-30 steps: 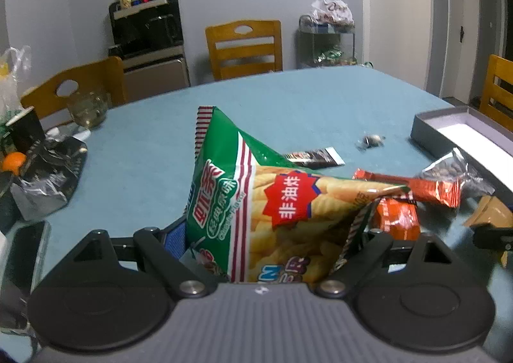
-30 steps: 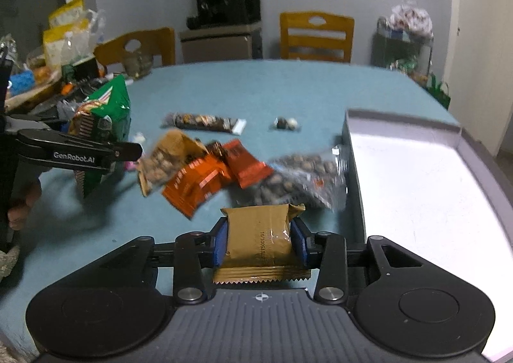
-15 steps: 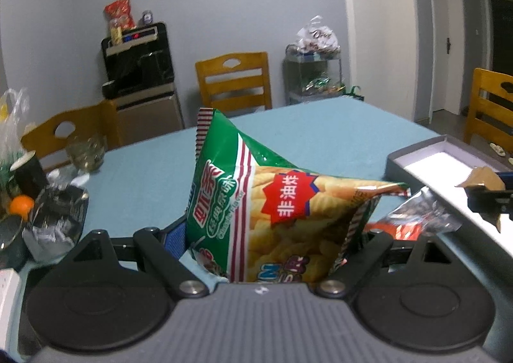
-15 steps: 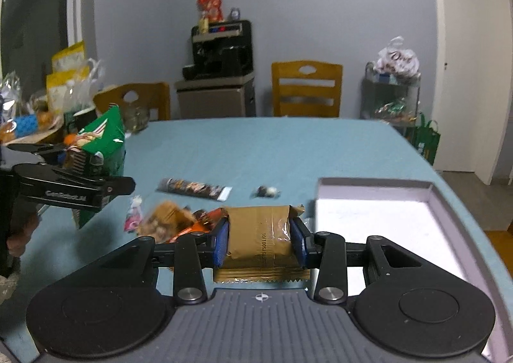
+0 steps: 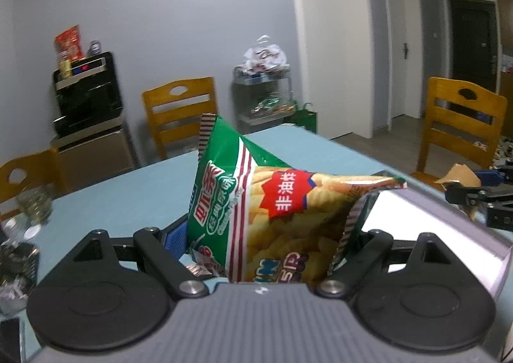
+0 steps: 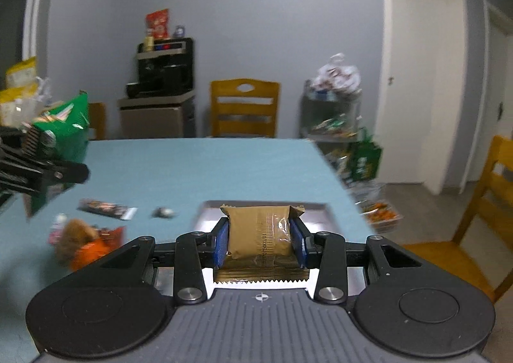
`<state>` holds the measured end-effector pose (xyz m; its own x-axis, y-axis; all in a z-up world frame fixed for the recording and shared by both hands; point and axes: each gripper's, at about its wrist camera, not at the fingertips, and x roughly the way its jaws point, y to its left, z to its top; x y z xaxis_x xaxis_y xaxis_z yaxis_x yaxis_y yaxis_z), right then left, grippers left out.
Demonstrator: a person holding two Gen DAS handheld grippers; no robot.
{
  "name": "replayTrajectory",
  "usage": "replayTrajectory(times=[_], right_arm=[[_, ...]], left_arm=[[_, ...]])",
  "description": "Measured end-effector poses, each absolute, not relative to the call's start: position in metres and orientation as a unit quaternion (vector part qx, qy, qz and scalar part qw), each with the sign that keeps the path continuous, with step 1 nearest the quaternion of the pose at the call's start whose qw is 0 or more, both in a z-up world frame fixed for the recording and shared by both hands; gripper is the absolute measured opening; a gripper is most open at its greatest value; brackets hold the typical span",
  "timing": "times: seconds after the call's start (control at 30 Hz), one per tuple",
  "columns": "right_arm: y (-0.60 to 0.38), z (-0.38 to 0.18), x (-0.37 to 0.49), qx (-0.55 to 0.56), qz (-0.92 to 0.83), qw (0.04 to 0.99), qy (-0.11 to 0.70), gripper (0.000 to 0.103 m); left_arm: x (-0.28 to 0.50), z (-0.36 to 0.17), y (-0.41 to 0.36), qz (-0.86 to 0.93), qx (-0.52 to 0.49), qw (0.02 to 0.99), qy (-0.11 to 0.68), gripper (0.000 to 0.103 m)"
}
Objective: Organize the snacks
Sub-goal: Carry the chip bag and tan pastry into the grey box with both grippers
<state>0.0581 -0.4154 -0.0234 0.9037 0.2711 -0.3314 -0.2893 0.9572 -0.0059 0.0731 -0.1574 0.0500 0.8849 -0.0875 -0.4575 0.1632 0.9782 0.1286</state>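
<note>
Left gripper (image 5: 269,234): jaws wide, clamped on green crisp bag (image 5: 272,212), held above table (image 5: 128,196) beside grey box (image 5: 449,234). Right gripper (image 6: 260,239): jaws narrow, pinching brown packet (image 6: 259,231) over box (image 6: 211,206); loose snacks (image 6: 89,238) on table.

A puffy green and yellow chip bag (image 5: 275,215) with red-striped seams and a red starburst label sits upright, raised above the table. A brown foil packet (image 6: 261,236) lies flat over the grey tray (image 6: 315,214). Orange wrappers (image 6: 93,246), a dark bar (image 6: 107,208) and a small candy (image 6: 163,212) lie scattered on the table (image 6: 198,167).
</note>
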Motion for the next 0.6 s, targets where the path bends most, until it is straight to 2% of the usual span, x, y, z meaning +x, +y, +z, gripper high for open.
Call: replayTrajectory(times=[0.37,0.6], right_arm=[[-0.442,-0.039,0.074,-0.013,0.148,0.971,0.185,0.041],[-0.446,-0.057,0.088,0.009,0.143,0.965,0.218,0.041]], left_arm=[[0.125,0.069,-0.26,-0.116,0.118,0.957,0.24,0.09],[0.178,0.036,-0.322,-0.146,0.152,0.94,0.267,0.09]])
